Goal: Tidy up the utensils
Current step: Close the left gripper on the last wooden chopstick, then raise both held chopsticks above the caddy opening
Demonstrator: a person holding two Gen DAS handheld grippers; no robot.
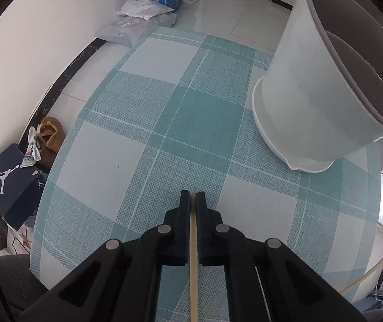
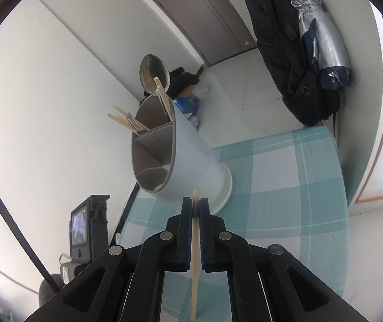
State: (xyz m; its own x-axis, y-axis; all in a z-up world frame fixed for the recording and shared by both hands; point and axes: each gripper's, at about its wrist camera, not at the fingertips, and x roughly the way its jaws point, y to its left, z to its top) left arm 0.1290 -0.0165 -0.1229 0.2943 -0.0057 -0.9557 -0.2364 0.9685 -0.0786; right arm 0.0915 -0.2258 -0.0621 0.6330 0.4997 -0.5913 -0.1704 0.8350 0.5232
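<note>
Wooden chopsticks run lengthwise along each pinching gripper, left and right, the holder just ahead of the right, nearer.

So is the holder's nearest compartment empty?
Looks empty: the holder shows bare bottom there; chopsticks and spoon sit farther back.

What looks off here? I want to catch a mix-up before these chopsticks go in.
One thing: a chopstick leans in the holder compartment with the spoon, while the other chopsticks sit in the next one. Each gripper, left and right, pinches a single chopstick.
</note>
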